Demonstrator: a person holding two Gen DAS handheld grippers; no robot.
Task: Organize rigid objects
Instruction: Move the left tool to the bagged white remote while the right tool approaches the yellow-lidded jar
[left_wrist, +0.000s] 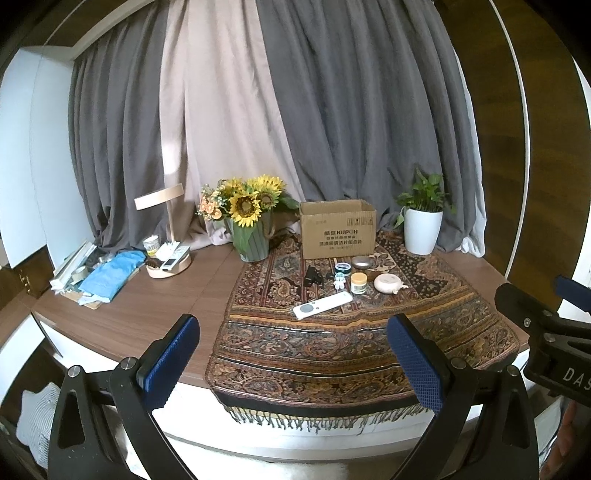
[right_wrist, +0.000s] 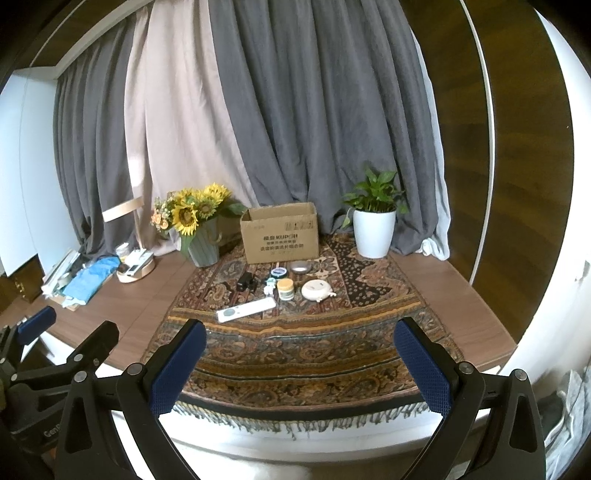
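Both grippers, left and right, hang spread apart and empty at lower frame. Beyond them, mid-frame, a white remote lies before the cardboard box.

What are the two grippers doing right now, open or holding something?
Left gripper: open, holding nothing.
Right gripper: open, holding nothing.

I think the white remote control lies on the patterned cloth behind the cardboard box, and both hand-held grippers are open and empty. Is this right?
Not quite. The white remote control lies on the patterned cloth in front of the cardboard box, nearer the camera, as the right wrist view shows. The rest holds: the left hand-held gripper and the right hand-held gripper are both open and empty.
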